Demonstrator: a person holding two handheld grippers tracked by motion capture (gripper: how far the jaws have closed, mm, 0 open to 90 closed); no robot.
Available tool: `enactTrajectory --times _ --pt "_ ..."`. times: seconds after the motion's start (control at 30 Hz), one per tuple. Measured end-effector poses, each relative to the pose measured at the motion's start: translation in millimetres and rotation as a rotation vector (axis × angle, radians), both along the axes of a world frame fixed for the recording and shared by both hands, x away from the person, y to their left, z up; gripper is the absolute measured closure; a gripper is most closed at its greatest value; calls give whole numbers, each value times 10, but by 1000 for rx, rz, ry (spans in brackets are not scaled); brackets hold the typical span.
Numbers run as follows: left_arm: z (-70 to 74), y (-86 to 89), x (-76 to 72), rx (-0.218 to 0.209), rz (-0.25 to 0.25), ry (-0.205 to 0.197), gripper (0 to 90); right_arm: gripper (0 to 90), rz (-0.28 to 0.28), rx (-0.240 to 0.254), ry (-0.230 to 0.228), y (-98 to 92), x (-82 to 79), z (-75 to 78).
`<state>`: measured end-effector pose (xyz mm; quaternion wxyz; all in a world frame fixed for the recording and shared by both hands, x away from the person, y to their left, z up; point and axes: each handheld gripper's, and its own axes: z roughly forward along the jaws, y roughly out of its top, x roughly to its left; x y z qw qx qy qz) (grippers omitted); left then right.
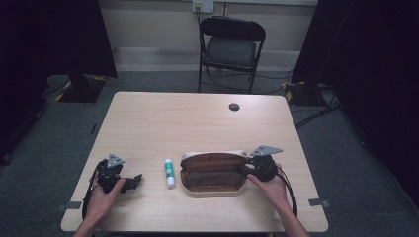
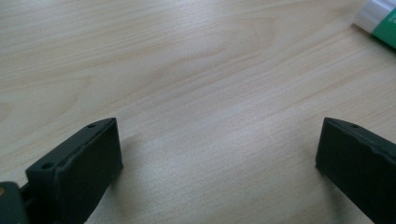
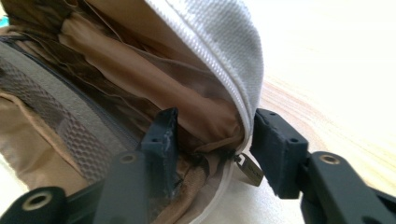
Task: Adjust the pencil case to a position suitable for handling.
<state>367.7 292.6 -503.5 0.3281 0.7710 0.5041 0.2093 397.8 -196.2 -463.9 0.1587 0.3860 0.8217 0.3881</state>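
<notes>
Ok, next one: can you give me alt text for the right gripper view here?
The right gripper has its two black jaws either side of the white zipped edge of an open pencil case, one jaw inside against the tan lining, the other outside. A small metal zipper pull hangs between them, and pale wooden table lies beyond.

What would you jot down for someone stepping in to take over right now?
Left gripper: open, nothing between its fingers, resting on the table at the near left.
Right gripper: fingers straddle the zipper edge at the right end of the pencil case, one inside, one outside; not clamped.
Pencil case: lies open in front of the person, brown lining showing; the zipper pull hangs near the outer finger.
Glue stick: on the table just left of the case, untouched.
Done: case unzipped and opened.
Left: probably put the glue stick in, then zip up.
</notes>
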Motion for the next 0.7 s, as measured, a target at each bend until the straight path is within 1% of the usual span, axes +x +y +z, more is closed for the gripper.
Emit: enactTrajectory --times 0.03,0.13,0.17,0.3,0.33,0.37,0.4,0.43,0.47,0.53,0.63,0.7 --pt "-1 -1 0 -1 0 0 0 470 -5 13 -2 -18 -13 18" --pt "0 0 0 0 0 0 0 448 -16 25 -10 -36 -28 35" --pt "-1 -1 0 -1 0 0 0 425 -24 35 -14 -54 -44 50" --pt "0 0 0 1 0 0 0 406 -36 53 -18 -95 -74 64" --pt "0 -2 0 -1 1 1 0 394 -36 58 -25 -114 -85 69" --pt "0 0 0 0 0 1 0 388 -46 82 -29 -174 -125 83" --pt "0 -1 0 -1 0 0 0 385 -46 89 -25 -194 -143 87" --pt "0 0 0 -1 0 1 0 380 -44 90 -35 -225 -162 87" --pt "0 0 0 -1 0 1 0 380 -44 90 -35 -225 -162 87" --pt "-1 -1 0 -3 1 0 0 375 -61 102 -30 -314 -228 86" --pt "-1 -1 0 -3 1 0 0 374 -82 116 -17 -412 -286 62" --pt "-1 -1 0 -3 1 0 0 370 -97 116 -8 -488 -314 37"
